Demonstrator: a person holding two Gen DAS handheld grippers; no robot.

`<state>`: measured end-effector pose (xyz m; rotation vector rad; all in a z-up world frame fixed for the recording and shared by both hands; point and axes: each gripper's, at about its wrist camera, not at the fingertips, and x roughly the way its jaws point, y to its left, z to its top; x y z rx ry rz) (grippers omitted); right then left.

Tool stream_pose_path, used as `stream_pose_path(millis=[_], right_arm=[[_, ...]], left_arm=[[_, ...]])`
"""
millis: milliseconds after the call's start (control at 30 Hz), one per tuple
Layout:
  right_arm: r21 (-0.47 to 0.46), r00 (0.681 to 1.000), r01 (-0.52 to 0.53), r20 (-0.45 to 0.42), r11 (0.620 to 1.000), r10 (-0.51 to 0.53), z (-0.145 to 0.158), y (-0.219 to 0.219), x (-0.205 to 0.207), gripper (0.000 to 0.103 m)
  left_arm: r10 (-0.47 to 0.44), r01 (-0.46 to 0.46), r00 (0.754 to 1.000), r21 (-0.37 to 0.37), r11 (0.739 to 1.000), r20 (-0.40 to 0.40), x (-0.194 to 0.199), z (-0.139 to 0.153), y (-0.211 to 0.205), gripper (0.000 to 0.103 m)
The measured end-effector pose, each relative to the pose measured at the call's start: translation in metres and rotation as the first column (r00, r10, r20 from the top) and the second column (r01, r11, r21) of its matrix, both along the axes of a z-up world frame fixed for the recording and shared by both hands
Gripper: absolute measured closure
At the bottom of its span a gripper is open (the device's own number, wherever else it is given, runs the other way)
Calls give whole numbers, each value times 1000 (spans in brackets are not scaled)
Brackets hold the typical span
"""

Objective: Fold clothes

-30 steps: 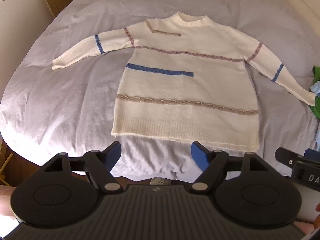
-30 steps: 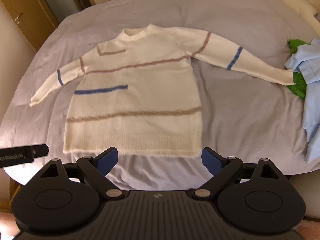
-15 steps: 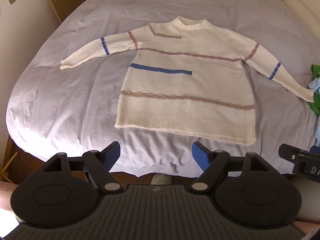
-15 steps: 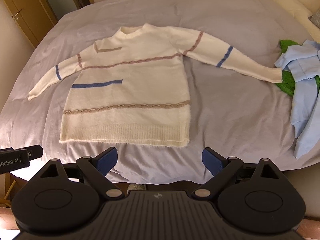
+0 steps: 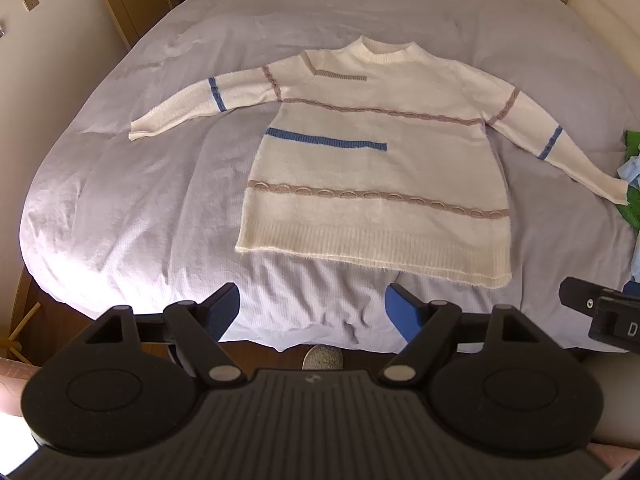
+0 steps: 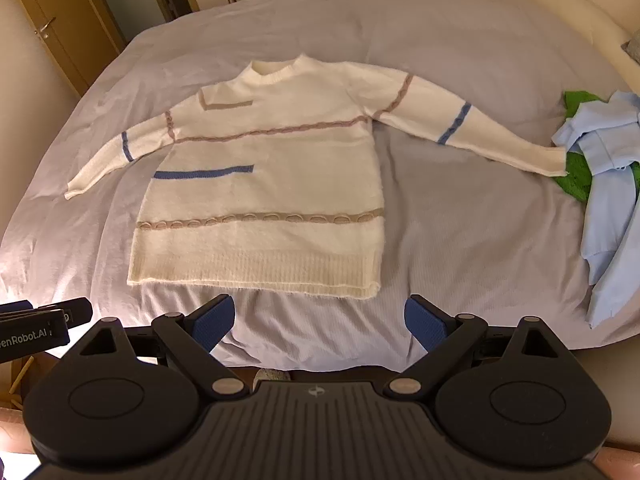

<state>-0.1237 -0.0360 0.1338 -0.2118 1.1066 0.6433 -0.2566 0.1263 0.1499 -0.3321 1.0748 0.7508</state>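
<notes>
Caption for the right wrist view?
Sweater spread flat on bed, open right gripper hovering near its hem.

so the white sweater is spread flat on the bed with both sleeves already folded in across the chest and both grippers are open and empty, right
Not quite. The sleeves are not folded in: both views show them stretched out to the sides of the white sweater, which does lie flat on the bed. The rest holds: the left gripper and the right gripper are open and empty.

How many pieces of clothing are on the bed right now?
3 visible: a cream sweater spread flat mid-bed, and a light blue garment piled over a green one at the bed's right edge. More may be hidden in that pile.
</notes>
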Motion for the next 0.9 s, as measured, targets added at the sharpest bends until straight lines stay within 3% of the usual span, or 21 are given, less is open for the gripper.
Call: stream_pose_path(millis=[533,900], right_arm=[[10,1000,-2,2,1000,2,5,9,14,8],[-17,1000,24,-19,1000,-25,-10,40,42,7]], left_arm=[[-3,3,1000,12,1000,7,15,9,8,23],[-4,4,1000,-29,1000,-21,48,-13,52,23]])
